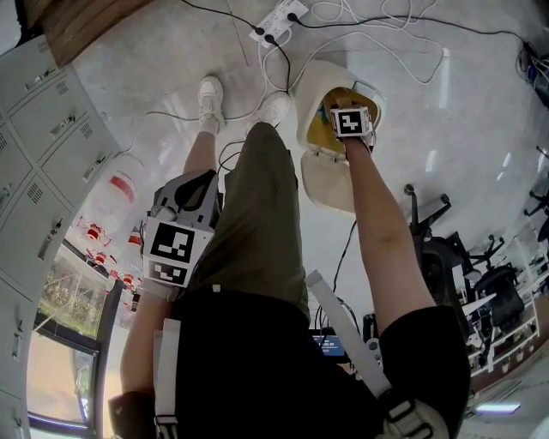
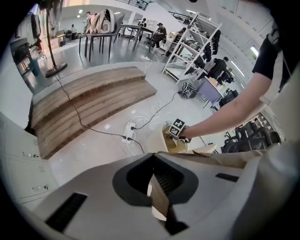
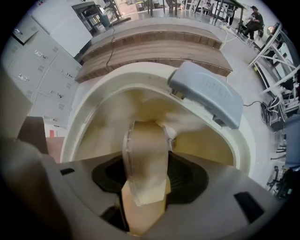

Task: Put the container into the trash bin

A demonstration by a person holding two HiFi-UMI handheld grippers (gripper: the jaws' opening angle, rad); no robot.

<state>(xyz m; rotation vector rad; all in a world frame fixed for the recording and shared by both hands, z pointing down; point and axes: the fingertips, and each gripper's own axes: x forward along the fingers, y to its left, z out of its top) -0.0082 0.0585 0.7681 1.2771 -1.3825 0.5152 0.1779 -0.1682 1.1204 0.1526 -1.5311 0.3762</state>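
Note:
The trash bin (image 1: 309,103) is cream with a yellowish liner and stands open on the floor in front of my feet. Its lid (image 1: 330,184) hangs toward me. My right gripper (image 1: 347,129) points straight down over the opening. In the right gripper view the tan paper container (image 3: 145,154) sits between the jaws of the right gripper (image 3: 143,187), reaching down inside the bin's rim (image 3: 93,89). My left gripper (image 1: 199,178) hangs by my left thigh, away from the bin (image 2: 171,143). The left gripper (image 2: 159,197) shows a narrow slit with a thin tan sliver in it.
A grey-blue part (image 3: 206,91) sits on the bin's far rim. A white power strip (image 1: 279,19) and loose cables lie just beyond the bin. Grey lockers (image 1: 43,129) stand at the left, office chairs (image 1: 429,219) at the right, and wooden steps (image 2: 89,93) farther off.

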